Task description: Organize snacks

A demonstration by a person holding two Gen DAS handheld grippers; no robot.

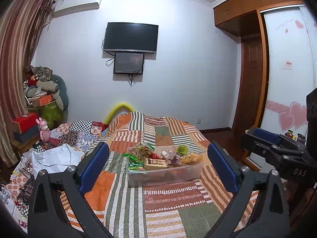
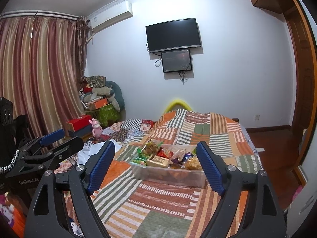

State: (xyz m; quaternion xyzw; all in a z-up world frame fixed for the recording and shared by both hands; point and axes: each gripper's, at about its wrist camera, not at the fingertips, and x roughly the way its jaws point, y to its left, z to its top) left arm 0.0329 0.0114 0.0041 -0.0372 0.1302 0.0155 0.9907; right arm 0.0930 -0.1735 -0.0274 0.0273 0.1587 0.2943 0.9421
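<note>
A clear plastic bin (image 1: 164, 176) stands on the bed, heaped with snacks: green packets (image 1: 134, 161), a brown box (image 1: 155, 163), a yellow puffed-snack bag (image 1: 191, 157) and a green round item (image 1: 182, 149). My left gripper (image 1: 158, 144) is open and hovers short of the bin, its blue pads framing it with nothing between them. In the right wrist view the same bin (image 2: 170, 176) lies ahead of my right gripper (image 2: 155, 143), also open and holding nothing. Each gripper shows at the edge of the other's view: the right gripper (image 1: 263, 134) and the left gripper (image 2: 53, 136).
The bed carries a striped patchwork quilt (image 1: 162, 204). A white cloth (image 1: 55, 156) and patterned fabrics lie on its left side. A pink rabbit toy (image 1: 44, 130), stacked boxes (image 1: 25, 126) and a curtain (image 1: 15, 59) stand at left, a wooden wardrobe (image 1: 255, 75) at right.
</note>
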